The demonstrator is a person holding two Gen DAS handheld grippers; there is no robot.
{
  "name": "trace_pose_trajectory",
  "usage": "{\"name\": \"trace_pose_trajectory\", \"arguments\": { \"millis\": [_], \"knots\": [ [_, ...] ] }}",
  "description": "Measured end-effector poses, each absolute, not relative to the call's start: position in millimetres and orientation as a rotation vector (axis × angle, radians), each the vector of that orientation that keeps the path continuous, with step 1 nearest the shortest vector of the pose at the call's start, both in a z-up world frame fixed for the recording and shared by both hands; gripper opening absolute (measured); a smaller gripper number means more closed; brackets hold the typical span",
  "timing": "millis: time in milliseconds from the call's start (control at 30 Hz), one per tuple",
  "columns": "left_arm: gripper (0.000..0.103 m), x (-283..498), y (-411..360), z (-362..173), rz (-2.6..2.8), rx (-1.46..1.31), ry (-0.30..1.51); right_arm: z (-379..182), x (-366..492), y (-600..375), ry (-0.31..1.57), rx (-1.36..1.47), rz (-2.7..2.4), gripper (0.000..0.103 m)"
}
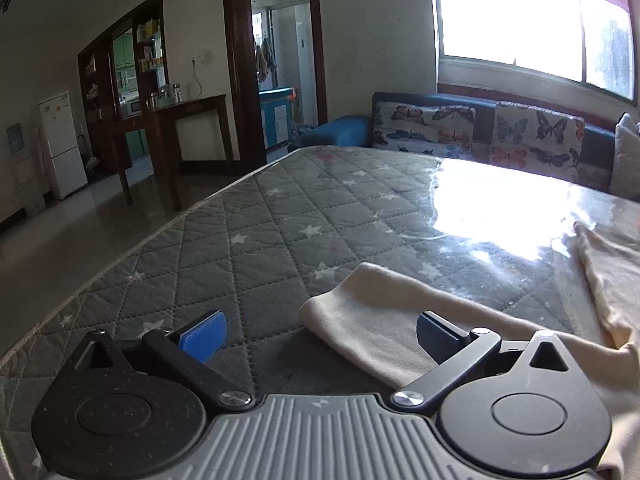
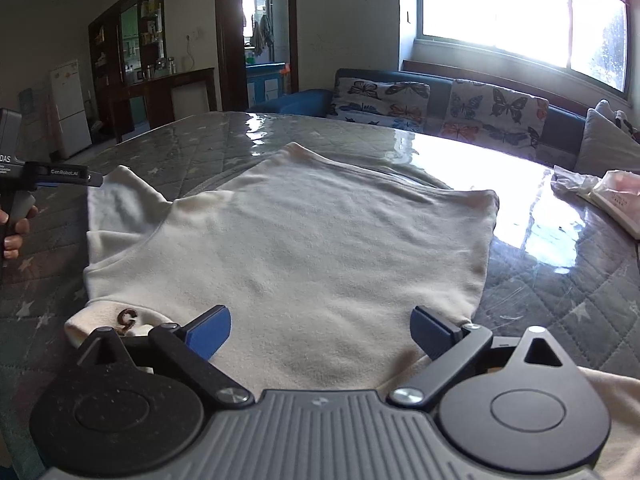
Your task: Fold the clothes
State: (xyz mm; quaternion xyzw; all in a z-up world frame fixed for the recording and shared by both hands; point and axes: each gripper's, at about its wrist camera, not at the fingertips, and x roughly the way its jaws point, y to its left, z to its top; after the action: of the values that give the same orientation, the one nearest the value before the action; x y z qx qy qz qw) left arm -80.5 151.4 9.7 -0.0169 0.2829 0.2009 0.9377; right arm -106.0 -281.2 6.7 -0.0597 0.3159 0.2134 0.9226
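A cream long-sleeved shirt (image 2: 304, 248) lies flat on the quilted grey table cover (image 2: 560, 312), with its collar and a small brown mark (image 2: 127, 320) near me. My right gripper (image 2: 322, 334) is open just above the shirt's near part. My left gripper (image 1: 320, 334) is open over the end of the shirt's sleeve (image 1: 372, 316); the cuff lies between its blue pads without being pinched. The left gripper also shows in the right wrist view (image 2: 94, 179), at the sleeve's end on the left, held by a hand.
A sofa with butterfly cushions (image 2: 440, 108) stands behind the table under a bright window. A packet and crumpled plastic (image 2: 608, 196) lie at the table's right edge. A dark wooden counter (image 1: 176, 128) and white fridge (image 1: 64, 140) stand far left.
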Motion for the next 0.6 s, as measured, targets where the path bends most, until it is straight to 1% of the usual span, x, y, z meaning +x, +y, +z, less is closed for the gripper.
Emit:
{"name": "trace_pose_trajectory", "arguments": {
  "millis": [100, 600],
  "knots": [
    [0.103, -79.2, 156.5, 8.0, 0.428, -0.049, 0.588, 3.4, -102.9, -278.5, 0.659, -0.121, 0.43, 0.103],
    [0.103, -75.7, 176.6, -2.2, 0.426, -0.146, 0.661, -0.4, -100.4, -275.8, 0.684, -0.134, 0.415, 0.103]
  ]
}}
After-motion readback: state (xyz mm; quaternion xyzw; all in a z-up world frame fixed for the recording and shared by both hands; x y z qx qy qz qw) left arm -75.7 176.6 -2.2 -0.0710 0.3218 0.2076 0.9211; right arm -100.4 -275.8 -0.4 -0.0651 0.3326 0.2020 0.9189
